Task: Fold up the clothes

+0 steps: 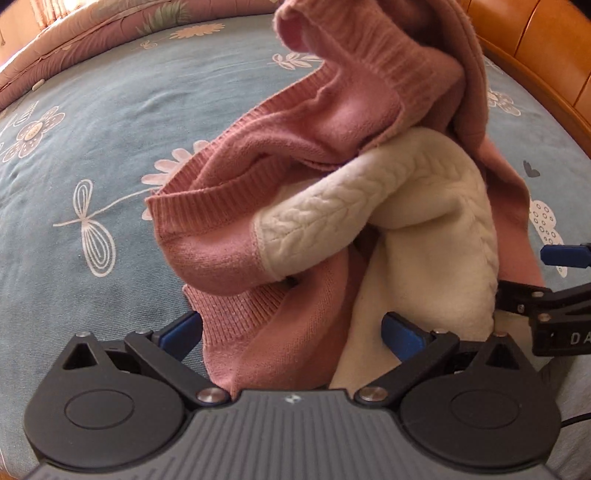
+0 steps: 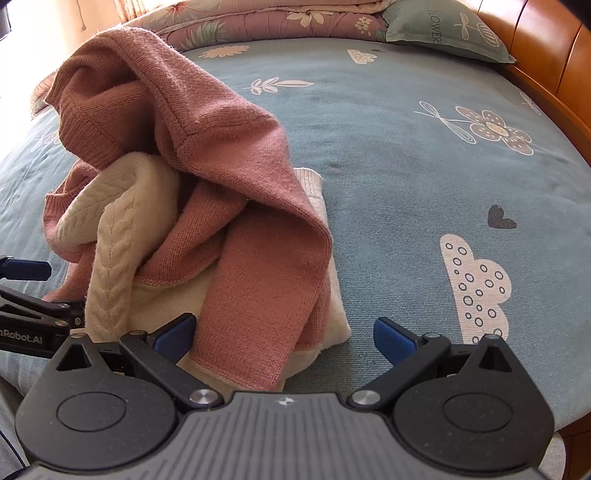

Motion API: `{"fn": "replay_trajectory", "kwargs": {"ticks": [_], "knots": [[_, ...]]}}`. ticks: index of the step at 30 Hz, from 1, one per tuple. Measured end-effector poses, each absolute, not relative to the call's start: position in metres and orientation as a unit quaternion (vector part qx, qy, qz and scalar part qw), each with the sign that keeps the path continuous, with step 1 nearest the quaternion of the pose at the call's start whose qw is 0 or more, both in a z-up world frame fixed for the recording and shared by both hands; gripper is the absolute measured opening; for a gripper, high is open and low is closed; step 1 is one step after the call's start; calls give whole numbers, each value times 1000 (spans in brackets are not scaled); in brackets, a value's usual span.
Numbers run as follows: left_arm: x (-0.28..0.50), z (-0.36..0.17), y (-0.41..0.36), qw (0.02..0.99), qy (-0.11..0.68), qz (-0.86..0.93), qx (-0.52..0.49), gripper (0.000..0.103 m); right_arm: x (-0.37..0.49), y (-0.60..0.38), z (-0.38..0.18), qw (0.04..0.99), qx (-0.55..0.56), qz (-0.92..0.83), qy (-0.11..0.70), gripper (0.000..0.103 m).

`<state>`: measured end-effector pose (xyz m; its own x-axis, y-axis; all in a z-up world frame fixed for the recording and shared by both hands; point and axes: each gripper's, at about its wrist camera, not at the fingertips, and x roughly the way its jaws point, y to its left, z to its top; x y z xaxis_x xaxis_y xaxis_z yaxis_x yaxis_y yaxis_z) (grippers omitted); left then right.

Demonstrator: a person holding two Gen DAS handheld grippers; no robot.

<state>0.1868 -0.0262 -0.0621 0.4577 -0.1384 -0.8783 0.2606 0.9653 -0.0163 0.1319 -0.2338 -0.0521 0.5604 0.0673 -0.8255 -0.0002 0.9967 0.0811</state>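
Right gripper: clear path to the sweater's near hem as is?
Probably yes. The right gripper is open, and the pink-and-cream sweater already lies partly between its fingers, with nothing in between; the left gripper stays off to the side.

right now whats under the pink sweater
A cream cable-knit part shows beneath the pink sweater, and below that the blue bedsheet. Whatever lies deeper in the heap is covered.

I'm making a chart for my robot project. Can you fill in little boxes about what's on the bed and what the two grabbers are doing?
clothing: pink and cream sweater, bunched in a heap, not folded
surface: blue flowered bedsheet
also on bed: green pillow near the wooden headboard
left gripper: open, sweater lying between its fingers
right gripper: open, at the heap's near edge
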Motion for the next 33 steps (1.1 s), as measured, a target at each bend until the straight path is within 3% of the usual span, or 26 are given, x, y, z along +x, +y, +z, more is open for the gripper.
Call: {"fn": "replay_trajectory", "kwargs": {"ticks": [6, 18, 33], "knots": [[205, -77, -8, 850, 510, -131, 20, 103, 130, -243, -43, 894, 33, 23, 446, 103], [195, -93, -8, 897, 422, -129, 13, 103, 171, -218, -8, 925, -17, 40, 377, 103], [195, -73, -10, 869, 472, -136, 63, 102, 195, -224, -22, 927, -13, 0, 374, 103]]}}
